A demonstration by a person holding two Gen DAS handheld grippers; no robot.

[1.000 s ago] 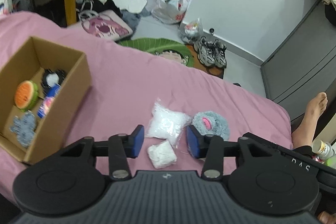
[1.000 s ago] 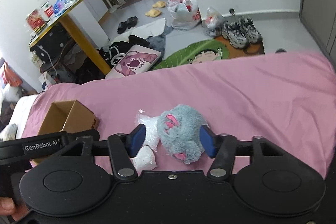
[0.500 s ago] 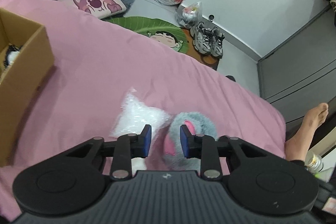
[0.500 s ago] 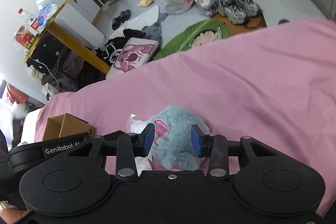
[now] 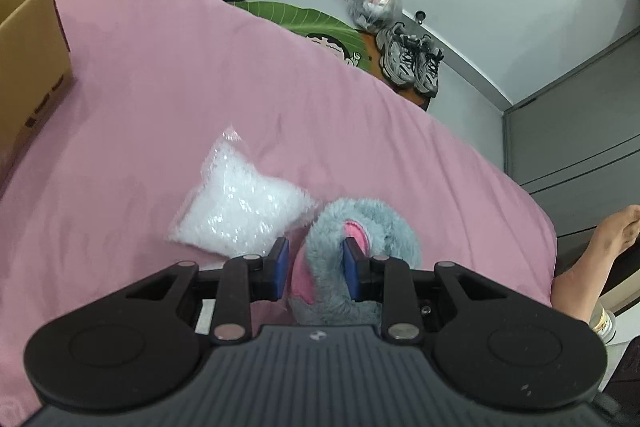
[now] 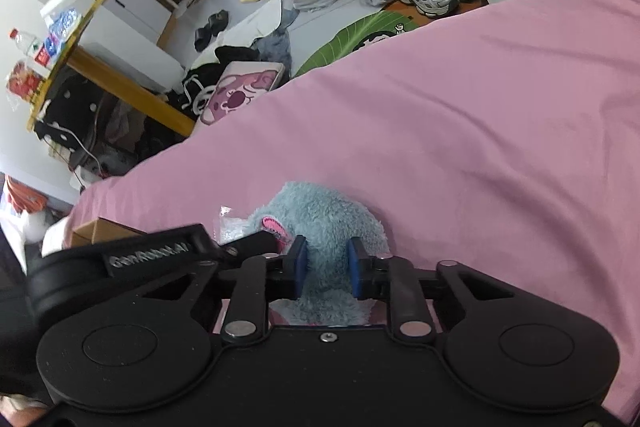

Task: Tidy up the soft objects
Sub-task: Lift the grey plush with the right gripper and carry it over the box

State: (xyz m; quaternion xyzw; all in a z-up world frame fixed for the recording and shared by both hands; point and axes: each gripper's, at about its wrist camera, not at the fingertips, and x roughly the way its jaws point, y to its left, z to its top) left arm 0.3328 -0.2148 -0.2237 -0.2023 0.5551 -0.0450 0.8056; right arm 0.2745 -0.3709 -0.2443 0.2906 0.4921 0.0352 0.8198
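A: Both clamped on the same thing? Left gripper [image 5: 314, 269] pinching the grey plush toy [image 5: 372, 223] near its pink ear, right gripper [image 6: 326, 273] squeezing the fur of the body.

B: Looks so. Toy low on the pink bedsheet [image 5: 160, 87], touching the clear bag of white stuffing [image 5: 240, 203] on its left. Hard to tell whether lifted or resting.

A: And the cardboard box [image 5: 28, 59]?

B: Far left of the toy, well apart, past the bag. Nearer the left gripper than the right.

A: So probably a carry leftward across the bed, over the bag.

B: Likely. No clear long axis on that round lump; any grip angle fine.
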